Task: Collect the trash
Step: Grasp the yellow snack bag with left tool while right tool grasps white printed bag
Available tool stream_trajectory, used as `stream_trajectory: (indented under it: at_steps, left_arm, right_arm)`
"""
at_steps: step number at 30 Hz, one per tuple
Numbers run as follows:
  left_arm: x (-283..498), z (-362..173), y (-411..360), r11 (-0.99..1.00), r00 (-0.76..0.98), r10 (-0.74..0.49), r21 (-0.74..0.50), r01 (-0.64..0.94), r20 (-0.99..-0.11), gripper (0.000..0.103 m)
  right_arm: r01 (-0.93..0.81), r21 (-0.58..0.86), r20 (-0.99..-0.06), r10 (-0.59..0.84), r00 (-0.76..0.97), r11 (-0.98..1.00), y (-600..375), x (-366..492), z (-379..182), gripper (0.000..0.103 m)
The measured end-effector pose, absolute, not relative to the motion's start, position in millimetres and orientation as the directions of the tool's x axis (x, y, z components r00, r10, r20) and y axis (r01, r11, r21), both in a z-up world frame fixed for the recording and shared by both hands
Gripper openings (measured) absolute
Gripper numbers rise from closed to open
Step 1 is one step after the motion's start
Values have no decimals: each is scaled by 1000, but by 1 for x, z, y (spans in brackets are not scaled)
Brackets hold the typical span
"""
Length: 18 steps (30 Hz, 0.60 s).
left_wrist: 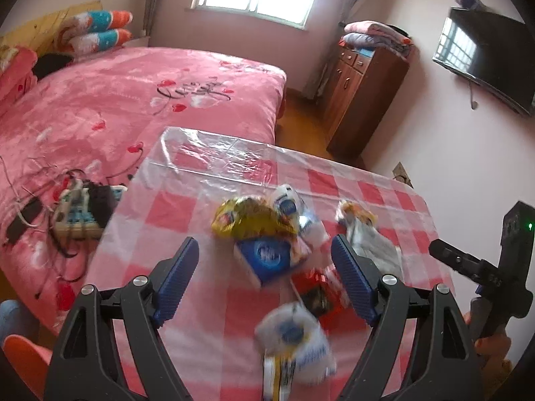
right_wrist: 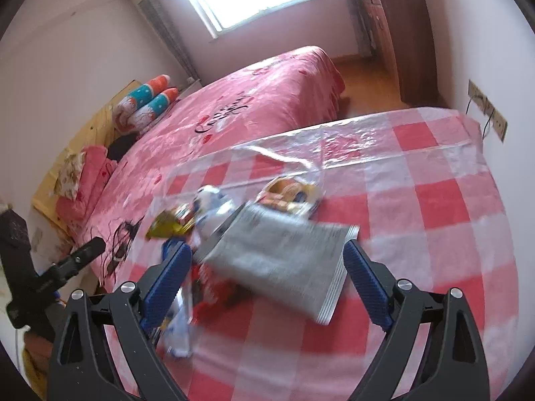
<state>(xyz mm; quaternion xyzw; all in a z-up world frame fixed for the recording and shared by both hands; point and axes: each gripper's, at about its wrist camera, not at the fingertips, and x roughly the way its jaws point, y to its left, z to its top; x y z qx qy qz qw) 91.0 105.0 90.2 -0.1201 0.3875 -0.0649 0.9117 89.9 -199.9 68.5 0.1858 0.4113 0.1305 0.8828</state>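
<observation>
Left wrist: left tool (left_wrist: 265,269) tilted down over wrappers (left_wrist: 257,227), jaws apart, empty; right tool (right_wrist: 267,275) likewise.

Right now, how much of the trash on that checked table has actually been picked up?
Nothing looks collected yet. The wrappers lie loose on the checked tablecloth: a yellow bag, a blue packet, a red wrapper and a silver pouch. The left gripper and right gripper both hang over the pile with jaws open and empty. All of it is left to gather; no bin shows.
</observation>
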Motion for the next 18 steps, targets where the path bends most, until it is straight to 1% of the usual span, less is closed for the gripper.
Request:
stream_trajectory:
  at_steps: [1, 3, 6, 10, 12, 15, 18]
  left_arm:
    - [101, 86, 105, 959, 686, -219, -284, 20, -694, 82]
    - [120, 77, 106, 952, 672, -228, -306, 2, -704, 82]
    - [142, 64, 107, 947, 653, -227, -321, -25, -722, 82]
    - [165, 47, 105, 952, 630, -216, -305, -35, -746, 82]
    - [174, 39, 102, 956, 621, -212, -291, -26, -754, 82]
    - [182, 30, 101, 958, 612, -208, -284, -29, -763, 82]
    - [188, 24, 101, 960, 608, -205, -278, -27, -767, 80]
  right_arm:
    - [-73, 441, -679, 385, 625, 895, -202, 97, 67, 90]
    - [-56, 445, -692, 383, 611, 894, -207, 119, 60, 83]
    - [-44, 462, -698, 394, 598, 886, -211, 143, 51, 77]
    - [-53, 436, -724, 385, 573, 898, -206, 172, 42, 75]
    - [-72, 419, -734, 384, 560, 905, -200, 182, 38, 71]
    - [-94, 368, -764, 358, 536, 925, -191, 196, 30, 69]
    - [-111, 350, -778, 354, 519, 930, -185, 204, 22, 65]
